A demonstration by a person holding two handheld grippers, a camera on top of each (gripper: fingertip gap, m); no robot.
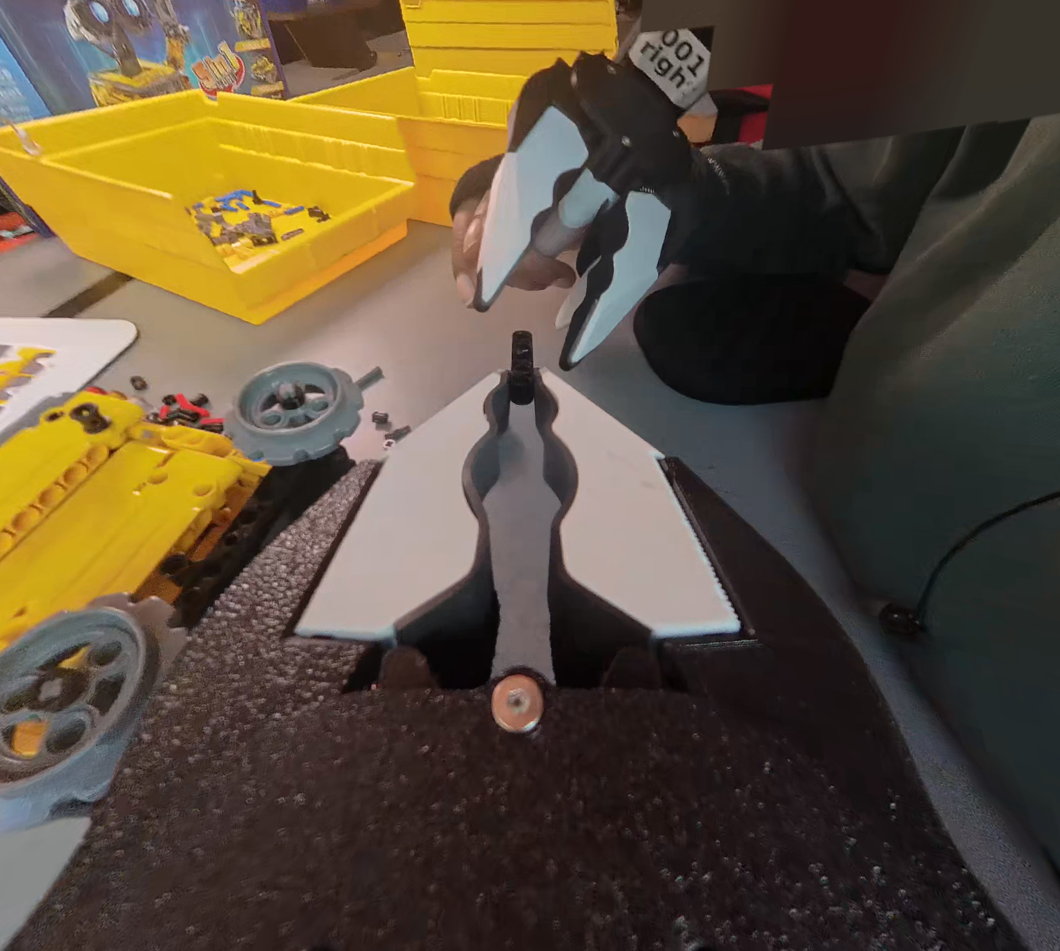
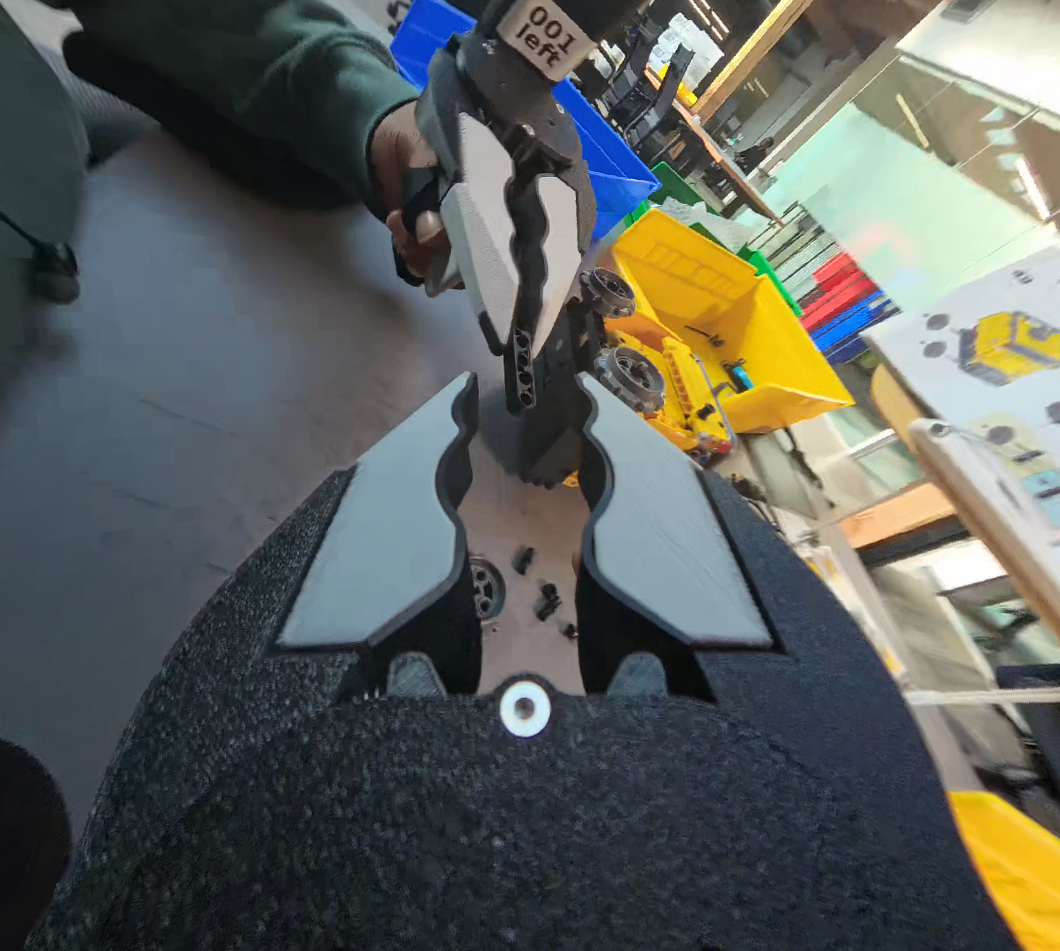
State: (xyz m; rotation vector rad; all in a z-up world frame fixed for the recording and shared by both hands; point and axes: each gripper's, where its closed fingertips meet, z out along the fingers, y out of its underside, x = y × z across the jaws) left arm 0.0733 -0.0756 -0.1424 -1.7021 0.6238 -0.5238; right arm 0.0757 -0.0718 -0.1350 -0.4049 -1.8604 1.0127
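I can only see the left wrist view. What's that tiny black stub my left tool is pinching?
Observer: In the right wrist view it's a black beam with a row of round holes, sticking out past the left tool.
Operator: Is the right tool grabbing it too?
Observer: No. The right tool is open, one finger on each side of the beam's free end, with a gap on both sides.
Operator: What's behind my left tool?
Observer: A blue bin, which your view doesn't show.
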